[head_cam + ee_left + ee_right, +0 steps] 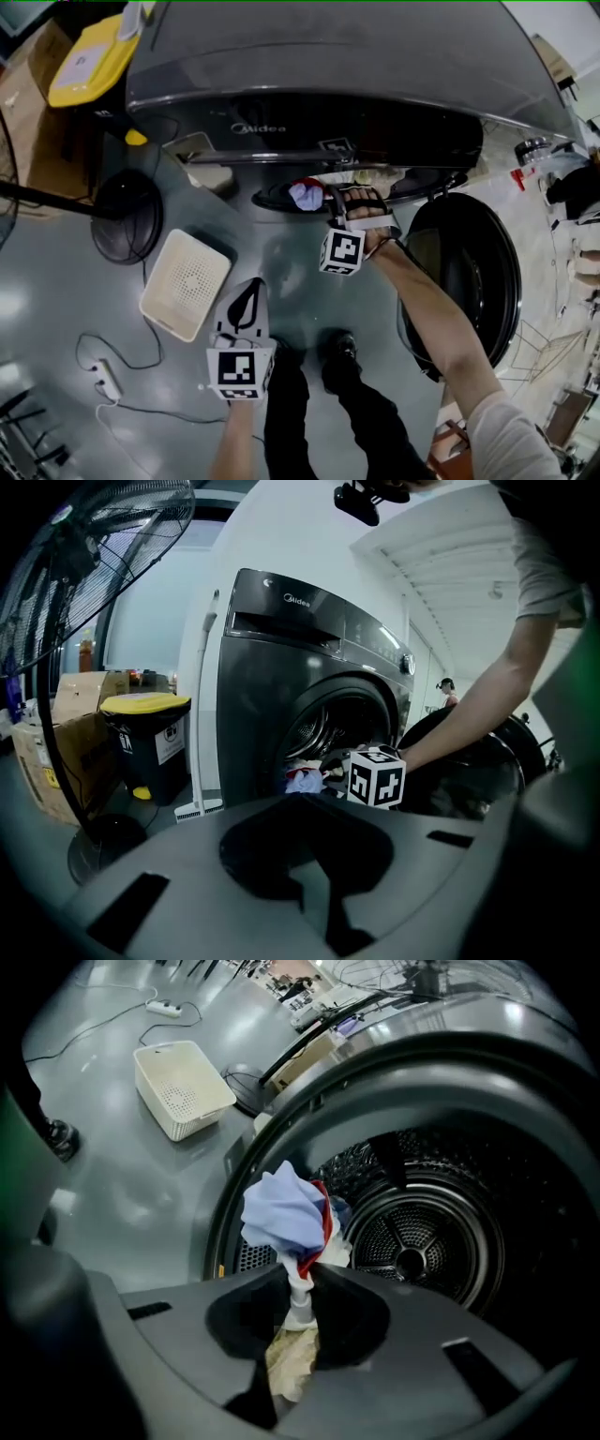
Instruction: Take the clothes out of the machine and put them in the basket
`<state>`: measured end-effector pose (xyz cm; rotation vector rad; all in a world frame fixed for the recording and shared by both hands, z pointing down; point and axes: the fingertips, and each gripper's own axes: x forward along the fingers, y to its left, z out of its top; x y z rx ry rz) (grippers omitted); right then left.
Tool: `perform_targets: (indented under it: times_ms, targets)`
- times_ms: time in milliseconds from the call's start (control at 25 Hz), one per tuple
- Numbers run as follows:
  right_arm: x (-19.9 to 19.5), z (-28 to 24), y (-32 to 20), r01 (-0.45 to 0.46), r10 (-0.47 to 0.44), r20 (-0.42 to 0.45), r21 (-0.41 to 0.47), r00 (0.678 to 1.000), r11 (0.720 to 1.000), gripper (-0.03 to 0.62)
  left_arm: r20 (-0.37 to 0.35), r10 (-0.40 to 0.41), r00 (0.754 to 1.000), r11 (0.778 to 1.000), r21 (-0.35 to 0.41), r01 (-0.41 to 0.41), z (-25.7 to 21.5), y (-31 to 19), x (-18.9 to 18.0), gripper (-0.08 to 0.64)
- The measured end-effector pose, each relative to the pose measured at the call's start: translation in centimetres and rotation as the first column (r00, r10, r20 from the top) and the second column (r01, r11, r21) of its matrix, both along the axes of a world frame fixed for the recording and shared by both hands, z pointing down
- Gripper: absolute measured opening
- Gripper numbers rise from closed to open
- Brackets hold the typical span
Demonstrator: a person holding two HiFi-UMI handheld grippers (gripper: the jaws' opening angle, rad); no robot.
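Note:
A dark grey front-loading washing machine (328, 84) stands with its round door (473, 272) swung open to the right. My right gripper (323, 193) is at the drum opening, shut on a bunch of clothes (286, 1211) in light blue, red and cream. The bunch (305, 195) hangs just outside the drum mouth (422, 1241) and also shows in the left gripper view (305, 780). A white perforated basket (185, 283) lies on the floor left of the machine, with nothing in it. My left gripper (251, 292) hovers beside the basket, shut and holding nothing.
A floor fan's round base (127, 217) stands left of the machine, and its cage (103, 546) rises close by. A yellow-lidded bin (89, 58) and cardboard boxes (56, 752) sit beyond it. A white power strip (108, 378) with a cable lies on the floor. The person's feet (339, 349) stand before the door.

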<state>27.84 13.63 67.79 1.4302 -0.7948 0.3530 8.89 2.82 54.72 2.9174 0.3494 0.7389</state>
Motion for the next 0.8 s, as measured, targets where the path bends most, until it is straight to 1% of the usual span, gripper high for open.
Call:
perform_targets:
  times_ms: [160,240,320,440,800]
  targets:
    - [-1.8,-2.7,0.6,0.002,-0.002,-0.009,0.000,1.000,1.000,0.069,0.004,-0.011,1.000,1.000,-0.017,0.011,-2.4,0.3,-0.7,0.018]
    - [-3.2,-3.6,0.7,0.000,0.000,0.005,0.012,1.000,1.000,0.069,0.005,-0.010,1.000,1.000,-0.023,0.010,-3.5,0.6,-1.1,0.018]
    - [-4.5,-4.3,0.7,-0.001,0.001,0.021,0.027,1.000,1.000,0.069,0.003,-0.002,1.000,1.000,-0.020,0.002,-4.3,0.8,-1.4,0.018]
    - [-6.2,-5.5,1.4,-0.005,0.005,0.019,0.028,1.000,1.000,0.069,0.006,0.006,1.000,1.000,-0.015,-0.006,-5.6,1.1,-1.8,0.018]
    - [-9.7,-11.4,3.2,-0.057,0.053,0.032,0.126,0.998,0.990,0.069,-0.005,-0.021,1.000,0.999,-0.025,0.021,-9.1,1.0,-2.1,0.018]
